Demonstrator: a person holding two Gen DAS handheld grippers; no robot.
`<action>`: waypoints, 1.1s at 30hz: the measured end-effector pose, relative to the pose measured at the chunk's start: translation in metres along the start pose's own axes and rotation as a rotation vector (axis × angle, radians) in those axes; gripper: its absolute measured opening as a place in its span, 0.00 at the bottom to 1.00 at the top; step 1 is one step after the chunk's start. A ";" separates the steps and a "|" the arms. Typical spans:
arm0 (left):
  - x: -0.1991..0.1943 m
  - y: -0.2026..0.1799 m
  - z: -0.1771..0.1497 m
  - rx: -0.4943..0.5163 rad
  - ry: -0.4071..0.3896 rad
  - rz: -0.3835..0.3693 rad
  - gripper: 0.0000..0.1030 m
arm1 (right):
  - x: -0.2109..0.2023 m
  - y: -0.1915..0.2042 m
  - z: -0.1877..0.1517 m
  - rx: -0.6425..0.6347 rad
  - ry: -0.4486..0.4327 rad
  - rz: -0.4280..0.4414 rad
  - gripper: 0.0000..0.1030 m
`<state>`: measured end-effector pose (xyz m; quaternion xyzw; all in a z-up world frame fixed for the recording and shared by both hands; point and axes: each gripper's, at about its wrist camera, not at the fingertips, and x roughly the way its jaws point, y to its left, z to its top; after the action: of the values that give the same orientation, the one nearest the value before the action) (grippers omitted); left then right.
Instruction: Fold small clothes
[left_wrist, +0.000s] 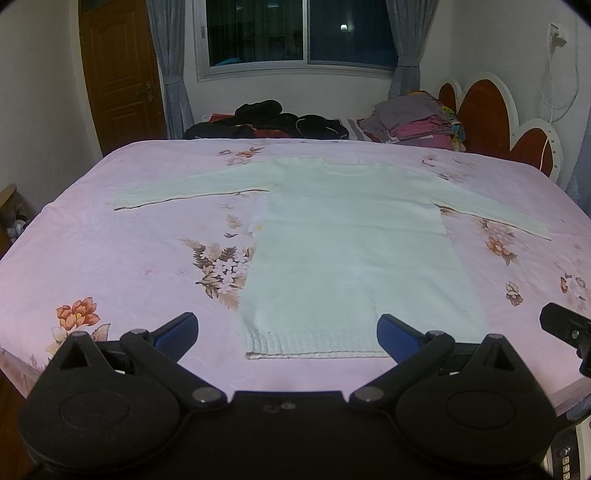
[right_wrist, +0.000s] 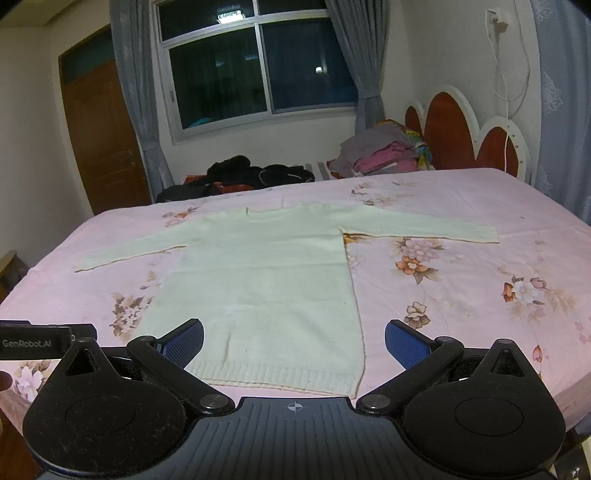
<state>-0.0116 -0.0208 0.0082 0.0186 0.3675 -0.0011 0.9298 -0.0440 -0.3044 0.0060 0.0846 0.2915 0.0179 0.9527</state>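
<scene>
Currently, left gripper (left_wrist: 287, 332): hovering level over the near edge of the bed, its blue-padded fingers (left_wrist: 176, 334) spread wide and holding nothing.
Right gripper (right_wrist: 294, 341): hanging at the same near edge, just beside the left one, jaws likewise gaping and empty.
White sweater (left_wrist: 351, 240): lying flat on the bed with both sleeves stretched out sideways, its ribbed hem (right_wrist: 273, 374) sitting nearest the grippers, between their fingers in both views.
Bed cover (left_wrist: 129, 266): spreading pink with printed flowers under the sweater.
Far edge of bed: carrying a heap of dark clothes (left_wrist: 269, 120) and a stack of folded garments (right_wrist: 384, 153).
Room: showing a dark window (right_wrist: 258, 62) with grey curtains, a wooden door (left_wrist: 118, 74), and a red scalloped headboard (right_wrist: 461, 133).
</scene>
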 end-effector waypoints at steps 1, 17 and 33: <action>0.001 0.002 0.001 0.000 0.002 0.000 1.00 | 0.001 0.001 0.000 0.001 0.002 -0.001 1.00; 0.012 0.011 0.009 0.012 0.007 0.001 1.00 | 0.011 0.006 0.002 0.008 0.010 -0.015 1.00; 0.039 0.020 0.026 0.037 0.022 -0.012 1.00 | 0.041 0.014 0.010 0.029 0.024 -0.054 1.00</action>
<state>0.0347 -0.0011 0.0010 0.0338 0.3777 -0.0132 0.9252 -0.0039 -0.2882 -0.0064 0.0903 0.3052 -0.0111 0.9479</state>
